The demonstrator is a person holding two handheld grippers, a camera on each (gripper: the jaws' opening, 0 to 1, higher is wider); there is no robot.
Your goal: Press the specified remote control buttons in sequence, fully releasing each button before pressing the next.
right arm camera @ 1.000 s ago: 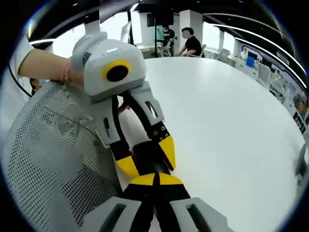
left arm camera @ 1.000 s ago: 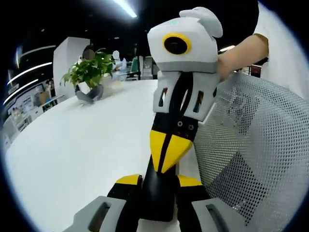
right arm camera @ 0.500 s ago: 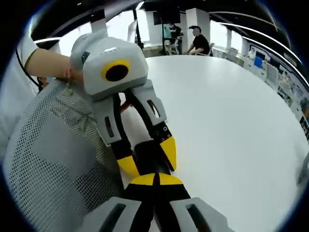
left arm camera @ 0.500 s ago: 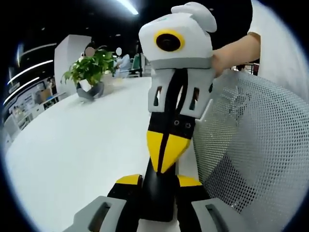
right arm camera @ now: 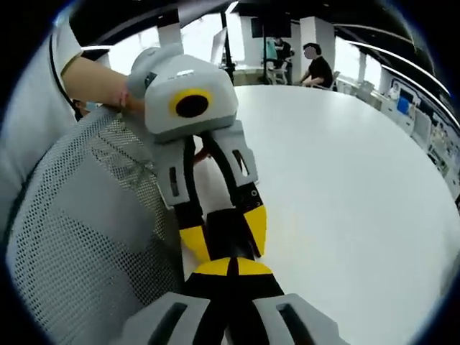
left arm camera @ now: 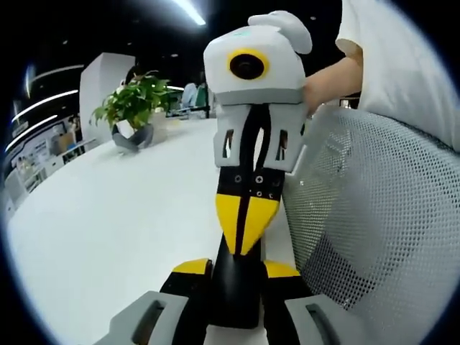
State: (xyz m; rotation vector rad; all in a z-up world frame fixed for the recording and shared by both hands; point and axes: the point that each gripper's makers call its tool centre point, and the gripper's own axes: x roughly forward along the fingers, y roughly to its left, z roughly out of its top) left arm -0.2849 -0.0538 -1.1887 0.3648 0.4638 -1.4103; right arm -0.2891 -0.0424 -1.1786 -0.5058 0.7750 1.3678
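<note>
The left tongs (left arm camera: 237, 272) are clamped on a slim black remote control (left arm camera: 235, 284), which stands between their yellow-tipped jaws low in the left gripper view. The right tongs (left arm camera: 245, 224) meet it nose to nose, their yellow tips drawn together into a point that rests on the remote's far end.

In the right gripper view the right tongs (right arm camera: 231, 267) show their jaws closed with only a thin seam between the tips, pressed against the black remote control (right arm camera: 228, 233) held by the left tongs (right arm camera: 224, 236). Which button is under the tip I cannot make out, since the remote's face is hidden.

A white bench (left arm camera: 108, 215) spreads wide on the left, with a potted plant (left arm camera: 133, 108) at its far edge. A grey mesh chair back (left arm camera: 374, 223) stands just beside the tongs on the right. A hand (left arm camera: 327, 79) grips the right tongs' body.
</note>
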